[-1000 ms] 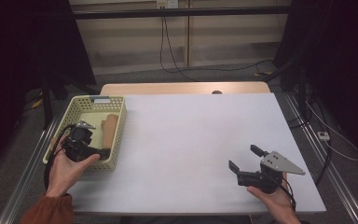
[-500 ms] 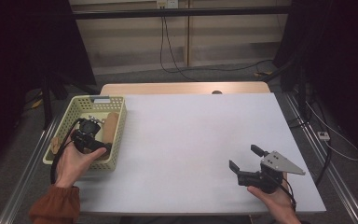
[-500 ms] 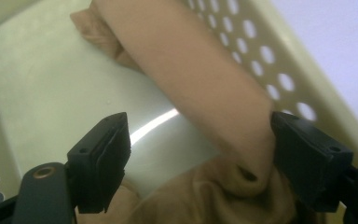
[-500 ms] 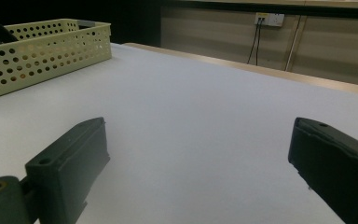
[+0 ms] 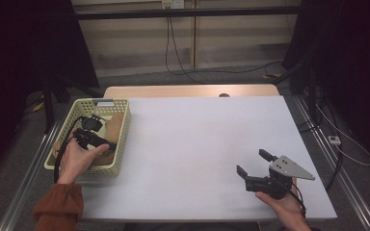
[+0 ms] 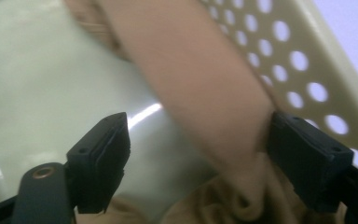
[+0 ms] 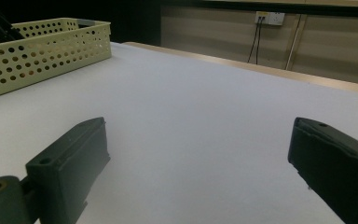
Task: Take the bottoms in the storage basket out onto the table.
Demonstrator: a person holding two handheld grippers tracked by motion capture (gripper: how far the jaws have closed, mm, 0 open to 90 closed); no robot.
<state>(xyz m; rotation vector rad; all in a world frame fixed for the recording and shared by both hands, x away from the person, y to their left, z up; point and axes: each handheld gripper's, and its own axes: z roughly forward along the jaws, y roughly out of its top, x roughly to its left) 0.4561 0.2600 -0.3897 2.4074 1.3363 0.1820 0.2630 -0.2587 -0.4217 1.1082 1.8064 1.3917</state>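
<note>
A pale yellow perforated basket point(image 5: 121, 144) sits at the table's left side, its wall in the left gripper view point(image 6: 307, 70). Inside it lies a tan cloth-like thing point(image 5: 115, 124). My left gripper point(image 5: 107, 144) reaches down into the basket. Its jaws have just been opening a little and stand open astride the tan thing point(image 6: 196, 79). One jaw sits beside it and the other is well apart from it. My right gripper point(image 5: 251, 161) rests low over the table's near right, open, with nothing between its jaws point(image 7: 200, 126).
The white table top point(image 5: 197, 134) stretches between the two hands. The basket point(image 7: 42, 51) is far off at the left in the right gripper view. Cables run along the floor behind the table and at its right.
The left hand has pushed its gripper deeper into the basket, toward the far side and slightly down. The right hand has stayed put.
</note>
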